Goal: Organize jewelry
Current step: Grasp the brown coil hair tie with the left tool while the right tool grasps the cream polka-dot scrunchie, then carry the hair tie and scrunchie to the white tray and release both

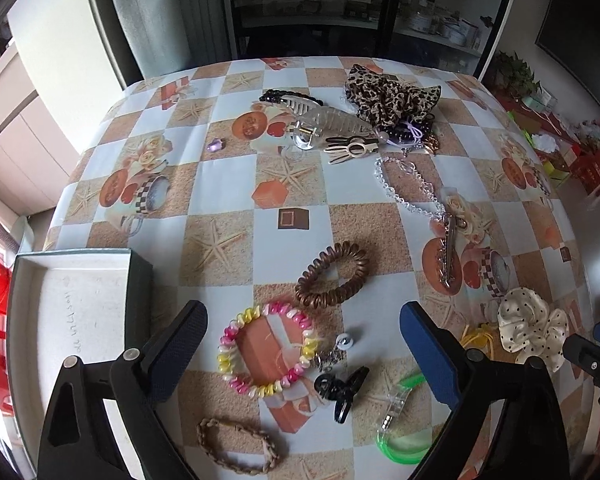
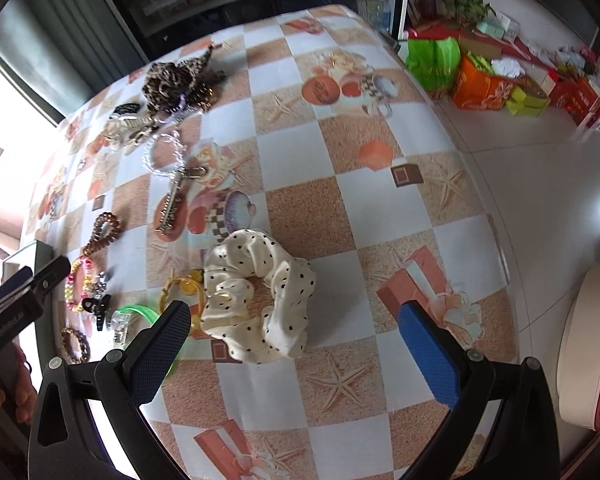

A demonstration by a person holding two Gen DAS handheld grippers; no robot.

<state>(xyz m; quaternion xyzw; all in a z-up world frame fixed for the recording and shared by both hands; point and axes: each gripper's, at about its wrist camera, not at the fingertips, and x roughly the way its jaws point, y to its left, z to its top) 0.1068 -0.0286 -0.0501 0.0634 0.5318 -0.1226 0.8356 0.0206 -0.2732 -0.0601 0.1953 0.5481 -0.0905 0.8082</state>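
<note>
**Operator:** Report the left gripper (image 1: 302, 326) condition.

**Inspector:** Fingers spread wide, nothing between the pads. Both pads sit above the checked tablecloth (image 1: 220, 184). The pink-and-yellow coil bracelet (image 1: 266, 350) lies flat between the two fingers, closer to the left one. The brown spiral hair tie (image 1: 332, 276) lies just beyond the fingertips, touching neither.

**Operator:** Items near the right finger of that gripper?

**Inspector:** The black claw clip (image 1: 342, 388) lies inboard of it, just past the bracelet's edge. The clear-and-green bangle (image 1: 402, 424) lies partly under that finger. A braided tan bracelet (image 1: 238, 446) lies near the lower frame edge, between the finger bases.

**Operator:** Location of the storage box?

**Inspector:** The open box (image 1: 72, 320), pale inside with dark walls, sits outboard of the left finger, partly hidden behind it. Its interior shows no items.

**Operator:** Report the right gripper (image 2: 294, 320).

**Inspector:** Fingers spread wide, holding nothing. The cream polka-dot scrunchie (image 2: 258, 296) lies on the cloth between them, just beside the left fingertip and apart from the right one. A yellow cord piece (image 2: 184, 286) touches the scrunchie on its left side.

**Operator:** Items far ahead of the fingers?

**Inspector:** The leopard-print scrunchie (image 2: 176, 74), a clear bead strand (image 2: 160, 156) and a metal hair clip (image 2: 172, 204), all well apart from the pads.
</note>
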